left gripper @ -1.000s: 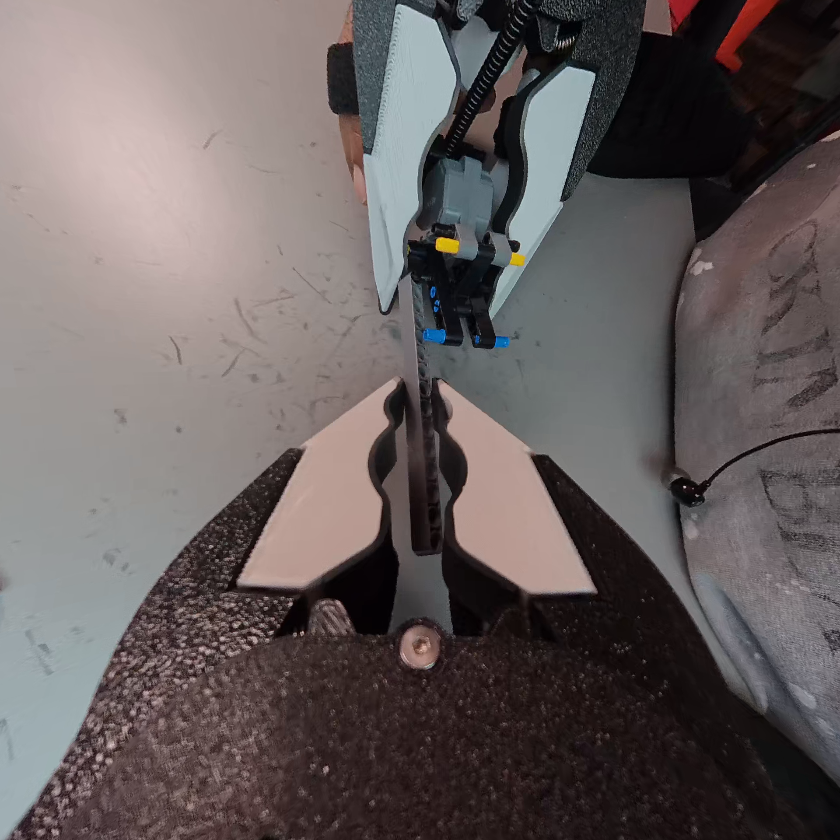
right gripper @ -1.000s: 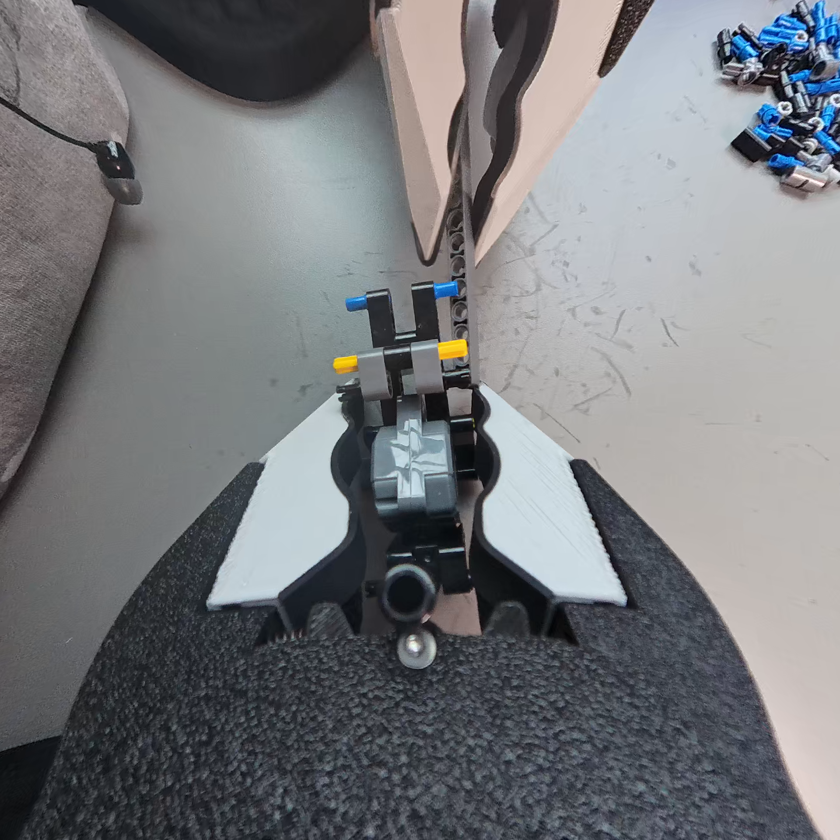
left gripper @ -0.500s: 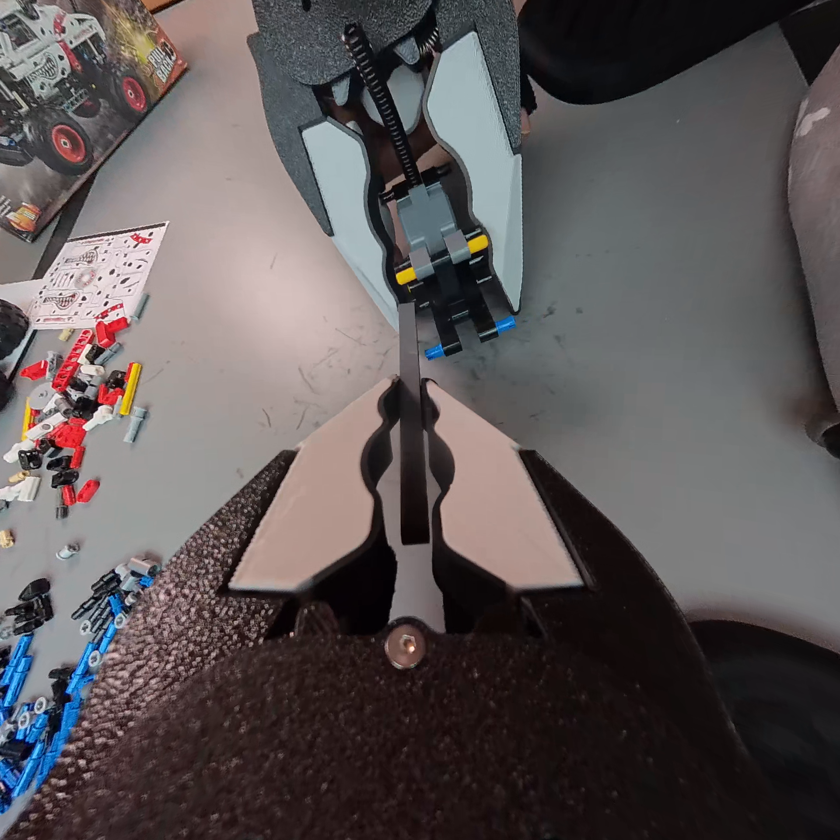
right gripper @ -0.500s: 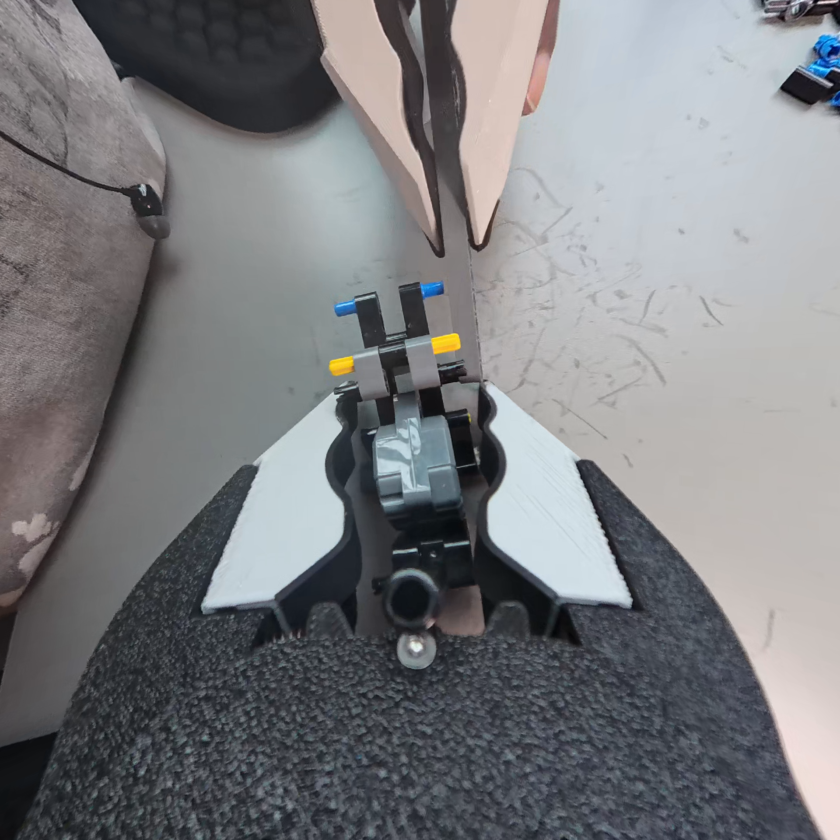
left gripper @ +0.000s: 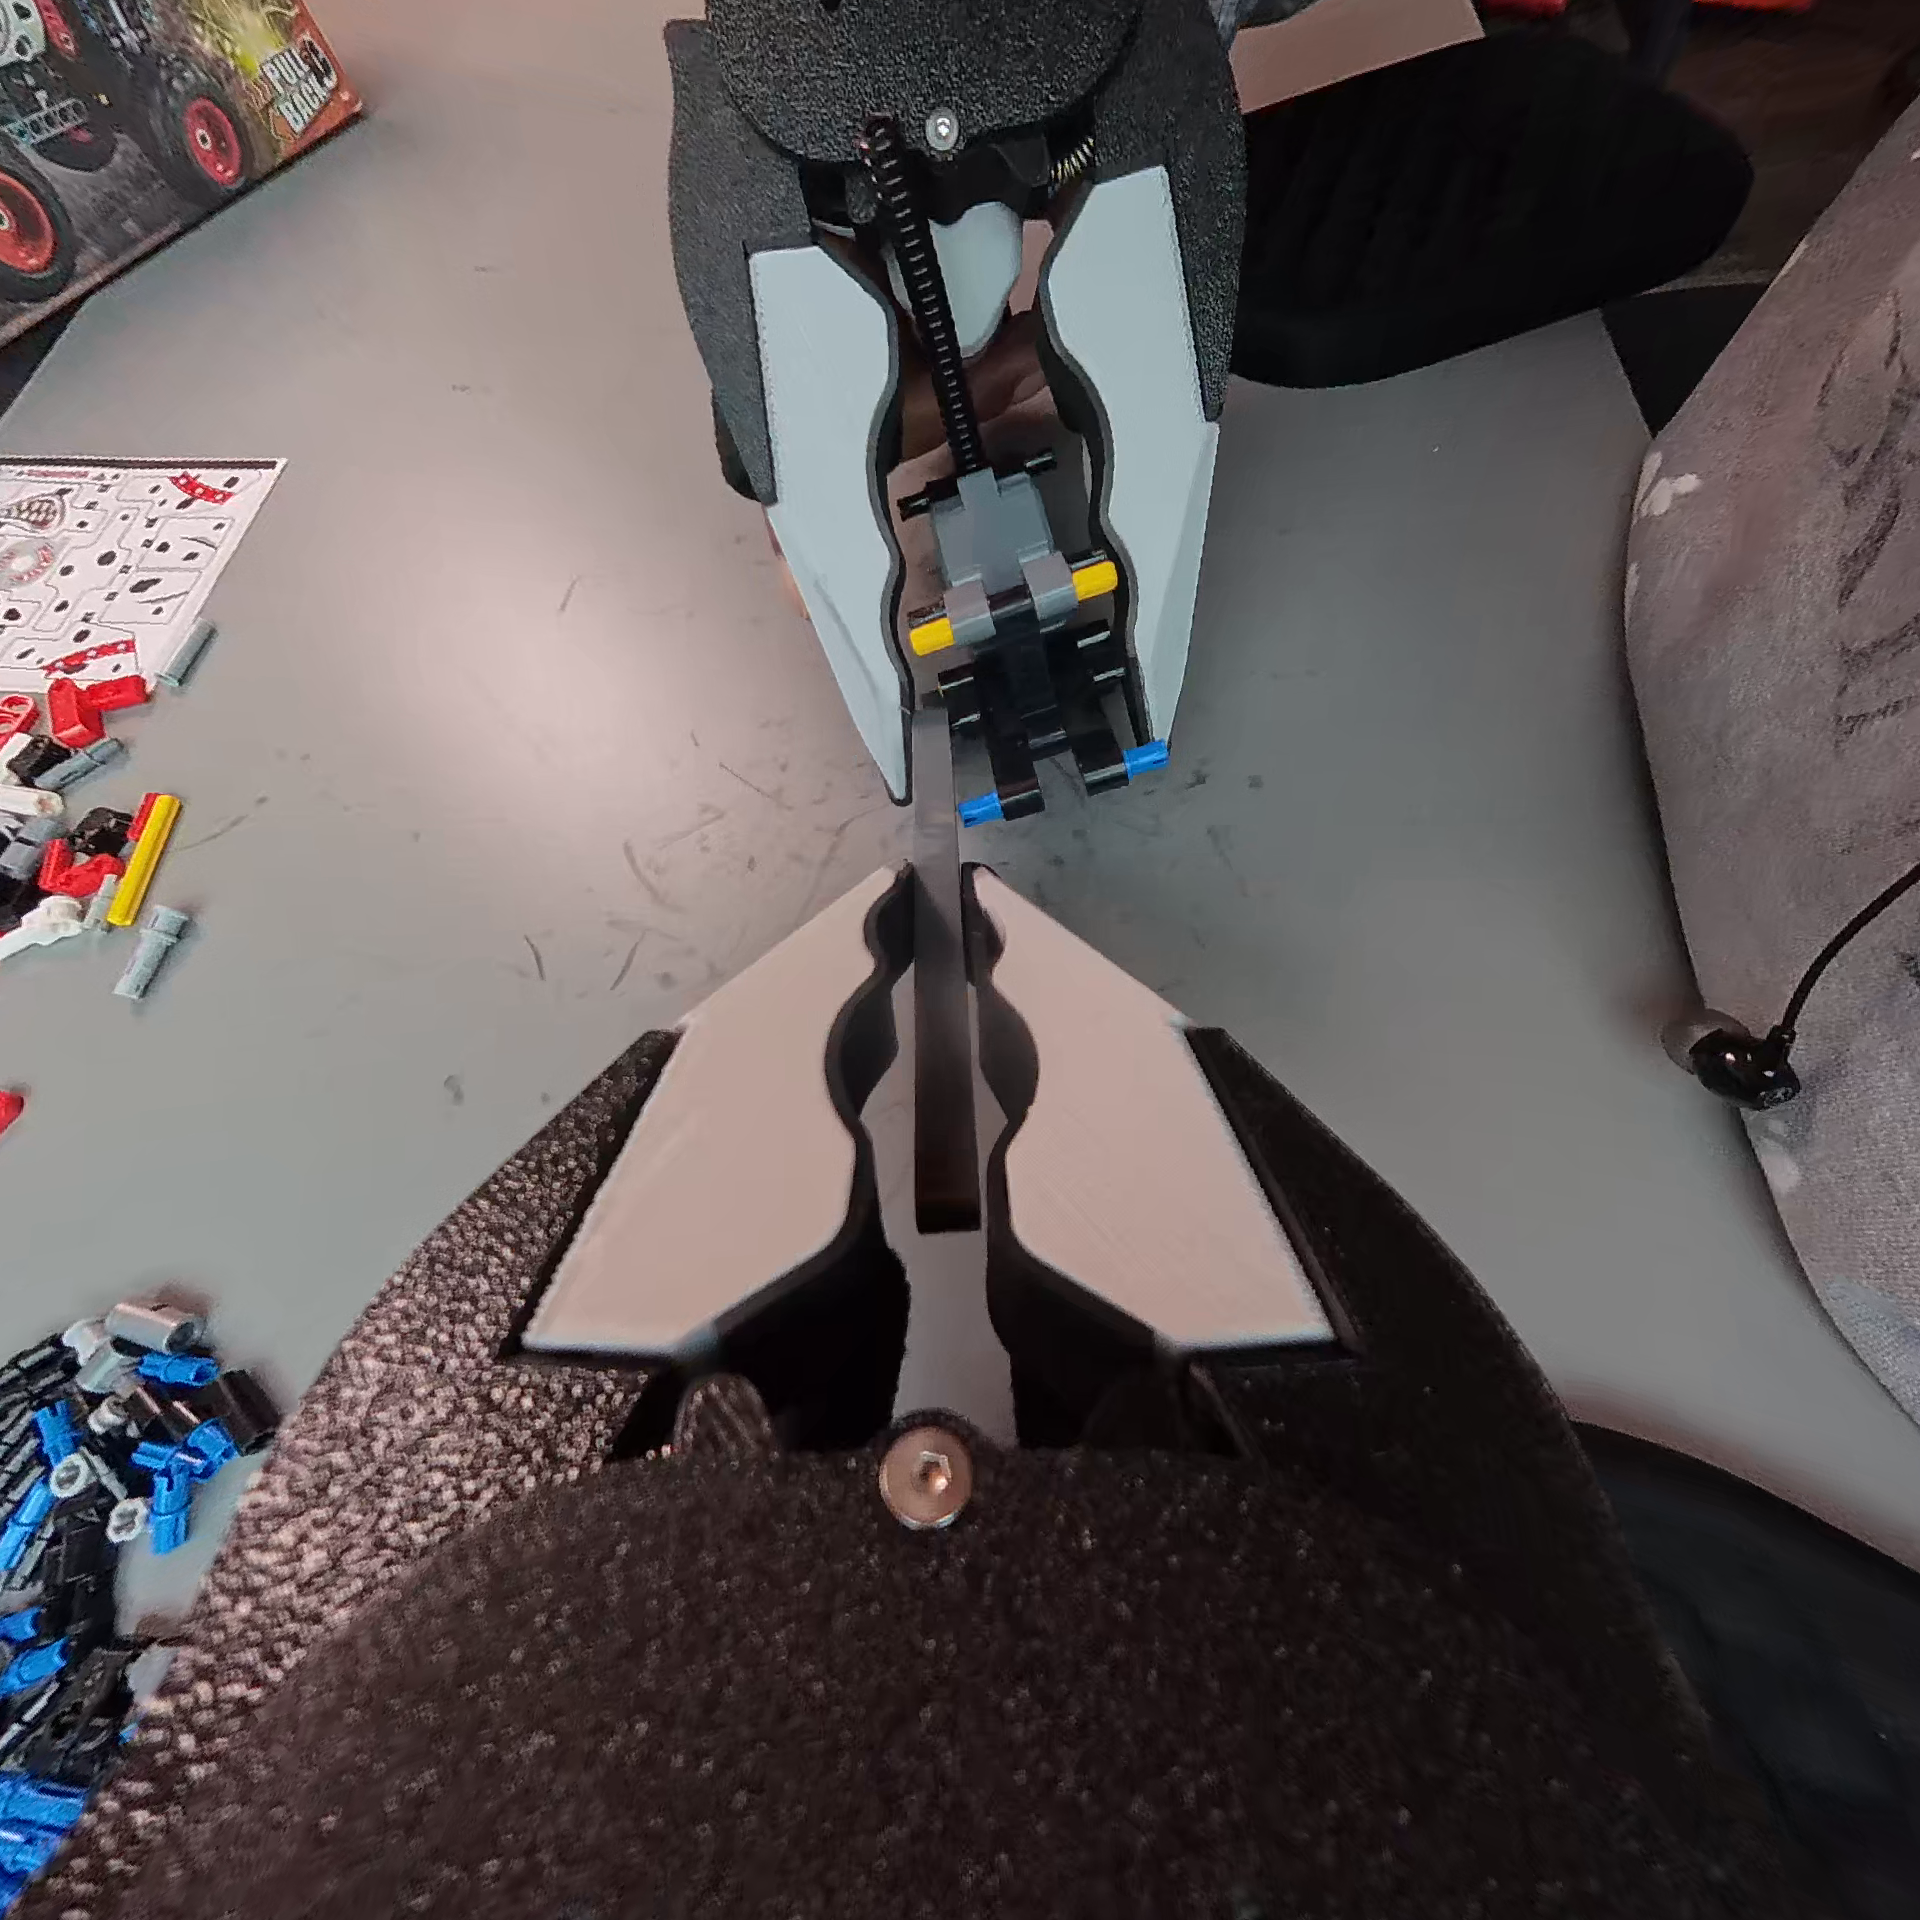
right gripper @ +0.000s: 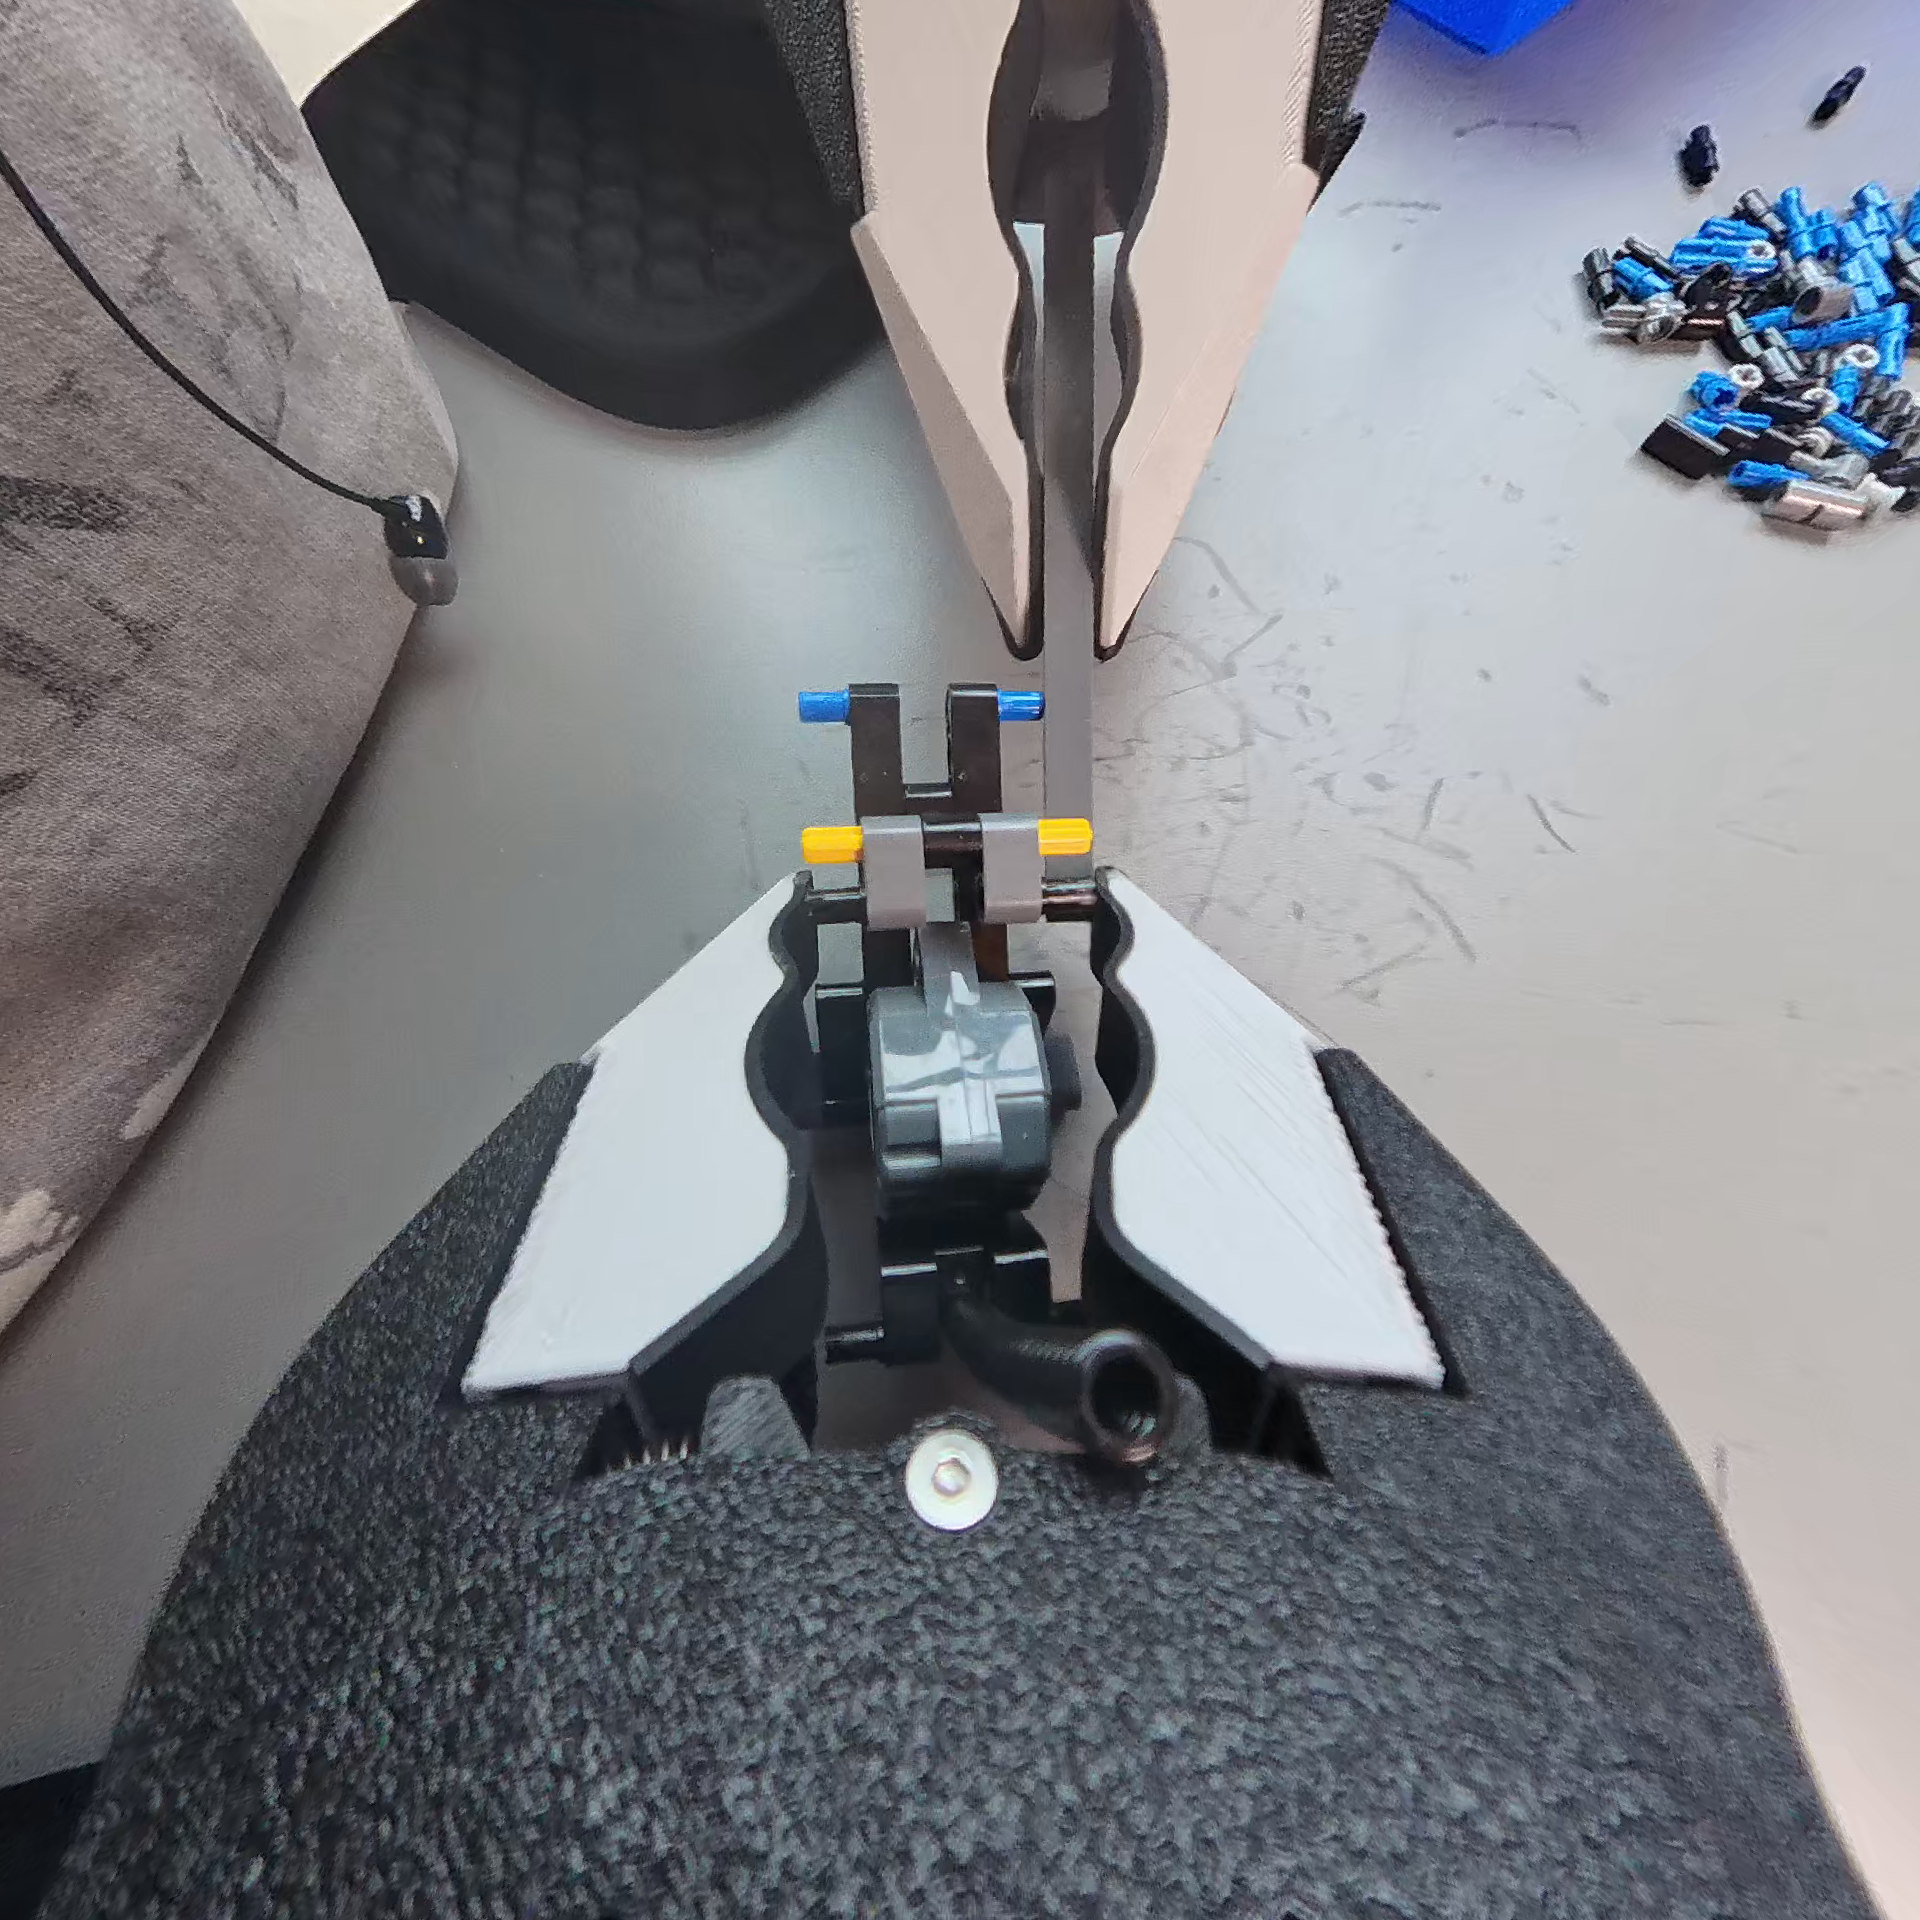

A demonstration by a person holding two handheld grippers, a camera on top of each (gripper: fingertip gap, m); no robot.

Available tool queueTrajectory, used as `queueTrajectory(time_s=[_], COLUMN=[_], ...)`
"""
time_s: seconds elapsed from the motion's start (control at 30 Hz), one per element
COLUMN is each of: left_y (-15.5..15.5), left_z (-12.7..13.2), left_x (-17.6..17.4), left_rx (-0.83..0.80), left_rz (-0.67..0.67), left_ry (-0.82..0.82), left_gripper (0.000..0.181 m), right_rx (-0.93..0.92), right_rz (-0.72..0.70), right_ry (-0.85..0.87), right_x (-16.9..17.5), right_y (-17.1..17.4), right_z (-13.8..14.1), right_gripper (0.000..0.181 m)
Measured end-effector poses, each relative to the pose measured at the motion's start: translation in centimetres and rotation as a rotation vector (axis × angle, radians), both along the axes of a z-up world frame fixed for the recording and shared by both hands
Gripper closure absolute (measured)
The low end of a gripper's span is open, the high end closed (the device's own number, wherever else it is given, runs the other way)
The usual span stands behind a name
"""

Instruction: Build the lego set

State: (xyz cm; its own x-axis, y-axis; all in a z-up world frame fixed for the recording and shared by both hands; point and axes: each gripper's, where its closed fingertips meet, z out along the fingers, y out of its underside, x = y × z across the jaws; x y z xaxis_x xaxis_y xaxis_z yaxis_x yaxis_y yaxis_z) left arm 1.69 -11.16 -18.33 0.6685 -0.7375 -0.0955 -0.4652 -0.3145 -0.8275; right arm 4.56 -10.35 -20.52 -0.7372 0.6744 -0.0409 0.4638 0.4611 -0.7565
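loose parts (left gripper: 99, 1455) lie on table (left gripper: 499, 675) left of beam (left gripper: 943, 1039)

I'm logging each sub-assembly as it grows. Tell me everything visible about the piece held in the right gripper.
The lego sub-assembly is glossy plastic: a dark grey block at its middle, two light grey connectors on a yellow axle, and a black fork tipped with blue pins. A black ribbed hose curls from its rear. The right gripper clamps its sides, fork pointing forward; the long black beam lies against its right side.

Even, soft overhead light leaves a pale sheen on the scratched grey table (left gripper: 499, 727) with only faint shadows, while wide-angle distortion bends everything toward the edges around it, and the black textured housing nearest each lens and the loose-piece pile (right gripper: 1787, 343) look slightly soft.
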Motion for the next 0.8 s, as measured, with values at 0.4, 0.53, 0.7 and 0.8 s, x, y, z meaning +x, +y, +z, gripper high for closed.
queueTrajectory(time_s=[0.4, 0.53, 0.7, 0.8], left_y=[-0.46, -0.31, 0.19, 0.31], left_z=[0.14, 0.30, 0.53, 0.51], left_x=[0.58, 0.70, 0.69, 0.74], left_rx=[-0.247, -0.379, -0.527, -0.583], left_rz=[0.035, 0.095, 0.171, 0.186], left_ry=[-0.208, -0.331, -0.519, -0.581], left_gripper=[0.171, 0.171, 0.171, 0.171], right_rx=[-0.002, -0.069, -0.134, -0.123], right_rz=[0.008, -0.004, -0.018, -0.012], right_ry=[-0.014, -0.037, -0.047, -0.039], right_x=[0.55, 0.69, 0.72, 0.83], right_y=[-0.43, -0.42, -0.15, -0.08], right_z=[-0.18, 0.13, 0.52, 0.47], right_gripper=[0.130, 0.130, 0.130, 0.130])
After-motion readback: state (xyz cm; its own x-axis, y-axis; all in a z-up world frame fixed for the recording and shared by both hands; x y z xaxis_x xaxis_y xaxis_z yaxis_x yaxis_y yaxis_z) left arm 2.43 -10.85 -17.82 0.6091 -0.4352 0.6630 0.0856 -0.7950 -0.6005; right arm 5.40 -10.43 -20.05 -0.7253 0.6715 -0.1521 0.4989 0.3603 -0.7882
